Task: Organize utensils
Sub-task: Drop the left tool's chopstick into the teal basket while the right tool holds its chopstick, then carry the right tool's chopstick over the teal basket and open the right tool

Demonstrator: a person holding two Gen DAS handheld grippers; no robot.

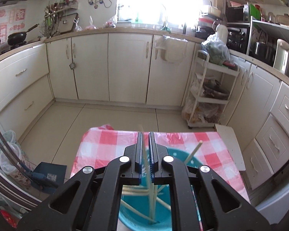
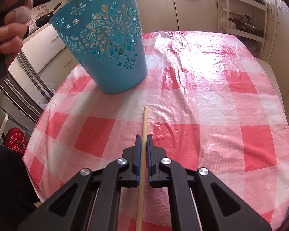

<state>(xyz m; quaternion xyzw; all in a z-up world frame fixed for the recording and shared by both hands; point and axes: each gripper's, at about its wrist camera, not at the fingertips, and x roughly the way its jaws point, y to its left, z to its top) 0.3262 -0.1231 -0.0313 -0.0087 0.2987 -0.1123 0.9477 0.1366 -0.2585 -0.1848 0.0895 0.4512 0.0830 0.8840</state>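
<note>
Several chopsticks (image 1: 144, 193) already stand in the basket (image 2: 104, 44). The left claw (image 1: 145, 154), above it, pinches 1 more (image 1: 146, 170). The right claw (image 2: 144, 154) pinches a chopstick (image 2: 143, 142) over the surface (image 2: 212, 105) near the basket, yet to be deposited.

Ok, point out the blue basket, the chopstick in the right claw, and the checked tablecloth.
blue basket (image 2: 113, 44): right wrist view, on its perforated side wall.
chopstick (image 2: 144, 127): right wrist view, on the shaft ahead of the claw.
checked tablecloth (image 2: 212, 115): right wrist view, on a bare patch.

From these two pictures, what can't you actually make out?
- Left wrist view: the blue basket is mostly hidden by the left gripper; the chopstick between its jaws is blurred.
- Right wrist view: the right gripper's chopstick runs off the bottom edge.
</note>
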